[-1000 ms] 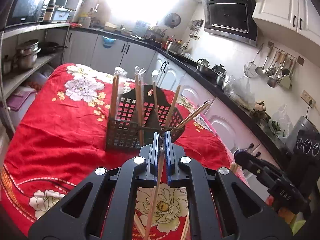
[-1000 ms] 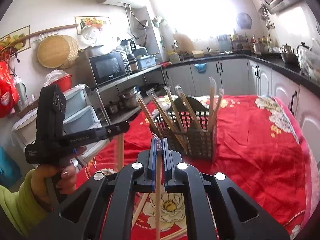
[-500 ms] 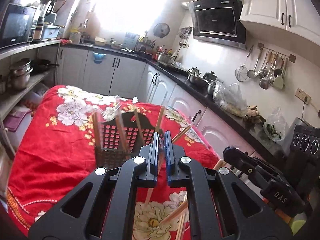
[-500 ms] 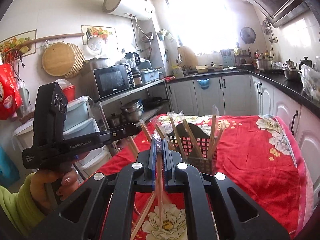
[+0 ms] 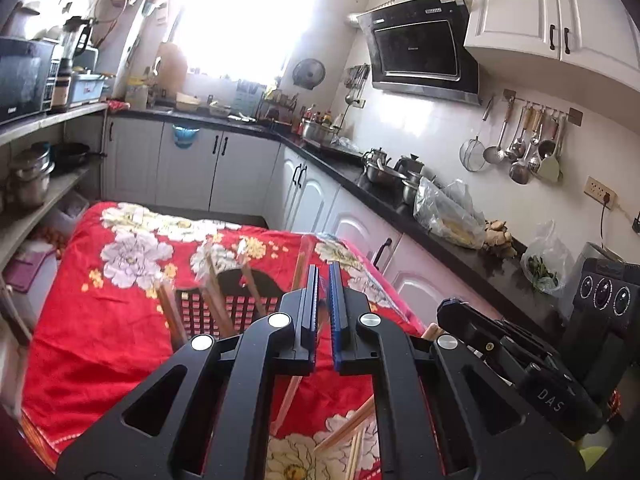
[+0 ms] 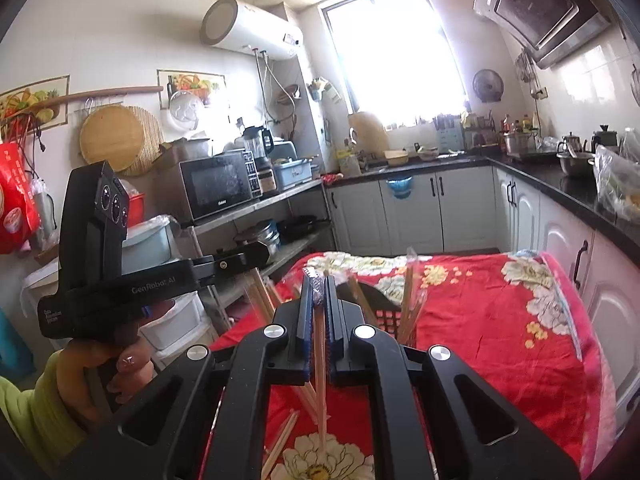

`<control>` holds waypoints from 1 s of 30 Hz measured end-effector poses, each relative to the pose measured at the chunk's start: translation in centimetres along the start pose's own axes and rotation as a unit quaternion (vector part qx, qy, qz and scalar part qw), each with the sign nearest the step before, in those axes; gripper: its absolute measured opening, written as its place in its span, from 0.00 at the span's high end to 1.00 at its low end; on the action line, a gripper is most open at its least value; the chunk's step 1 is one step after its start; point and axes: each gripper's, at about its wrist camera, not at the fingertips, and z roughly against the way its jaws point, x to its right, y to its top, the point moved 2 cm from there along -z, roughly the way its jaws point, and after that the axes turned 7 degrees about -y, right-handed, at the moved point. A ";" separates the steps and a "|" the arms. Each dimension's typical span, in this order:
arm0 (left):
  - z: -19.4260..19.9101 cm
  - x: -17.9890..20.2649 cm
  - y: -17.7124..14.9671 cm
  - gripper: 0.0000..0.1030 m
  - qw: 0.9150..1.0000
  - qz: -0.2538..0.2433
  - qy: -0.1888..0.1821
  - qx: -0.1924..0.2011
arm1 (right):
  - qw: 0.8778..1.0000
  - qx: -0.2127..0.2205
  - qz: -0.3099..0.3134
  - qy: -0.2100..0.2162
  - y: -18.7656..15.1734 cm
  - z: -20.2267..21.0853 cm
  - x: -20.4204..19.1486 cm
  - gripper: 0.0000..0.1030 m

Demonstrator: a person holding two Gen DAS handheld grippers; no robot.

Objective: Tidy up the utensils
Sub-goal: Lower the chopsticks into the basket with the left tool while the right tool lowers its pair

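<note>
My left gripper (image 5: 323,280) is shut on a wooden chopstick (image 5: 291,394) that slants down under the jaws, its wrapped top showing above them. In the right wrist view a hand holds that left gripper (image 6: 256,252) at the left. My right gripper (image 6: 319,282) is shut on a plastic-wrapped chopstick (image 6: 320,364) that hangs straight down. Both grippers hover above and in front of a black mesh basket (image 5: 228,312) (image 6: 386,318) with several chopsticks standing in it. The right gripper (image 5: 446,314) shows low at the right in the left wrist view.
The basket stands on a table under a red floral cloth (image 5: 100,332) (image 6: 500,328). Loose chopsticks (image 5: 348,432) (image 6: 280,440) lie on the cloth's near end. Shelves (image 6: 260,208) with a microwave run along the left, a black counter (image 5: 400,204) with pots along the right.
Both grippers have risen with their chopsticks still clamped. The basket and the table now sit lower and smaller in both views.
</note>
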 end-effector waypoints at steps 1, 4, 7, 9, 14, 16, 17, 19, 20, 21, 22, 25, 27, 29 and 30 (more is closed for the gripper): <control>-0.1 0.1 0.3 0.98 1.000 -0.002 0.000 0.002 | 1.000 0.002 0.000 -0.001 0.2 0.1 0.1 0.94; -0.3 0.4 1.4 0.99 1.000 -0.005 0.000 0.008 | 1.000 0.010 0.001 -0.002 1.0 0.1 0.2 0.94; -0.5 0.6 2.4 0.99 1.000 -0.009 0.001 0.014 | 1.000 0.014 0.003 -0.004 1.5 -0.1 0.3 0.94; -0.7 0.7 3.1 1.00 1.000 -0.012 0.003 0.019 | 1.000 0.017 0.005 -0.006 2.0 -0.3 0.4 0.94; -1.0 1.0 5.0 1.00 0.999 -0.015 0.004 0.031 | 1.000 0.027 0.003 -0.012 3.5 -0.8 0.9 0.94; -1.2 1.1 5.8 1.00 0.999 -0.019 0.006 0.036 | 0.999 0.032 0.002 -0.015 4.2 -1.0 1.2 0.94; -1.3 1.1 6.3 1.00 0.999 -0.020 0.008 0.040 | 0.999 0.034 0.001 -0.017 4.5 -1.1 1.4 0.94; -1.4 1.2 7.1 1.00 0.999 -0.023 0.010 0.047 | 0.999 0.041 -0.003 -0.018 5.2 -1.3 1.6 0.94; -1.5 1.3 7.4 1.00 0.998 -0.026 0.013 0.052 | 0.999 0.045 -0.004 -0.020 5.6 -1.4 1.8 0.94; -1.6 1.3 7.7 1.00 0.998 -0.030 0.017 0.056 | 0.999 0.048 -0.005 -0.021 5.9 -1.5 1.9 0.94; -1.6 1.3 8.0 1.00 0.997 -0.033 0.021 0.059 | 0.998 0.052 -0.008 -0.022 6.3 -1.6 2.0 0.94; -2.0 1.2 8.5 1.00 0.996 -0.044 0.034 0.068 | 0.998 0.061 -0.009 -0.027 7.4 -2.1 2.2 0.94; -2.5 0.9 8.7 1.00 0.996 -0.043 0.040 0.072 | 0.997 0.067 -0.010 -0.029 8.0 -2.5 2.4 0.94; -2.9 0.4 8.8 1.00 0.996 -0.041 0.044 0.072 | 0.997 0.071 -0.010 -0.031 8.4 -2.8 2.4 0.94; -3.2 0.1 8.8 1.00 0.996 -0.039 0.046 0.072 | 0.997 0.074 -0.012 -0.032 8.7 -3.0 2.5 0.94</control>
